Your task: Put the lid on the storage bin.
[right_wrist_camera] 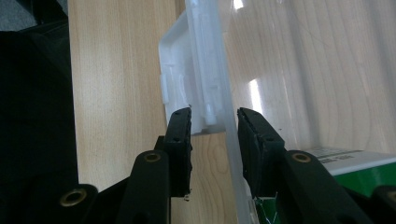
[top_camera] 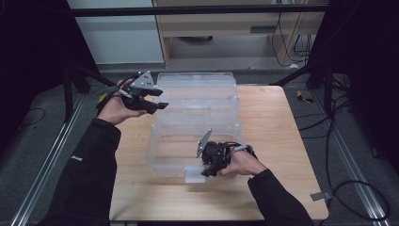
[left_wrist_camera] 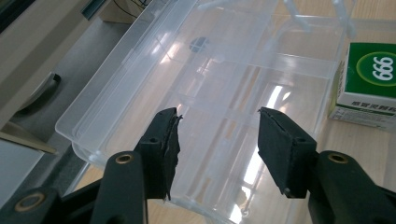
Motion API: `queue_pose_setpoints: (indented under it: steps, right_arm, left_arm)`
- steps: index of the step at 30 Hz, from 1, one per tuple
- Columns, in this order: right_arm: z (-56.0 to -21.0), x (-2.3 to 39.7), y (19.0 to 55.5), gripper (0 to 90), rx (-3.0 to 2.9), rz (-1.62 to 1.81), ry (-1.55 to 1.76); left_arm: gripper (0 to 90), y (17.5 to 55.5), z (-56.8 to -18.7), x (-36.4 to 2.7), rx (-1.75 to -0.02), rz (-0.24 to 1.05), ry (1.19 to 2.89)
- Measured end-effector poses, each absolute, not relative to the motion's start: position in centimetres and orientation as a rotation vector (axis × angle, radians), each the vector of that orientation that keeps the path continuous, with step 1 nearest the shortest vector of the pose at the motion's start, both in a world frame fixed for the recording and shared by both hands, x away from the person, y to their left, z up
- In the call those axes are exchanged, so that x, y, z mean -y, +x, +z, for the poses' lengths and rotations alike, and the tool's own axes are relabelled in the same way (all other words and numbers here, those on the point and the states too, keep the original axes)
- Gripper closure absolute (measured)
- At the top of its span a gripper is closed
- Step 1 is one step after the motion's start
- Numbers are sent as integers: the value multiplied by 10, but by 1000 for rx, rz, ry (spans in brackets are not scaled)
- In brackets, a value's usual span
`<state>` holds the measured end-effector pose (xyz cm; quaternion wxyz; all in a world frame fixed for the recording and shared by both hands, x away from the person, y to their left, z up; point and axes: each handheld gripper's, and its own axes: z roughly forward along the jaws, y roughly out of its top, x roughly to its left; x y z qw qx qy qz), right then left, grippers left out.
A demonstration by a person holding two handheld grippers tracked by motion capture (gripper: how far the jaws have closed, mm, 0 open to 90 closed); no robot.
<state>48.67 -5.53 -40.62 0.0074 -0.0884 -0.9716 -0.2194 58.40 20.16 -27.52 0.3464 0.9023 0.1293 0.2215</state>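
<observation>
Fingers of your right gripper pinch the clear bin's front latch at lower centre; keep that steady. Your left gripper, spread empty upper left, should approach the lid squarely.

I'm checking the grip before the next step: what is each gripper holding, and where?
The right gripper straddles the near wall of the clear plastic box beside its latch; whether the pads press cannot be told. The left gripper is open and holds nothing.
</observation>
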Motion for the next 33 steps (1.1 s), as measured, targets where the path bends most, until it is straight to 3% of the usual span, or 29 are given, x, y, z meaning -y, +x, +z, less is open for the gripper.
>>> queue_pose_setpoints:
  steps: [12, 33]
  right_arm:
    - [-407, 56, 486, 660, 3043, -701, -261]
    - [-407, 55, 486, 657, 3041, -681, -266]
  left_arm:
    - [516, 606, -278, -186, -260, 551, 2444]
    - [699, 627, -303, -176, -179, 487, 2554]
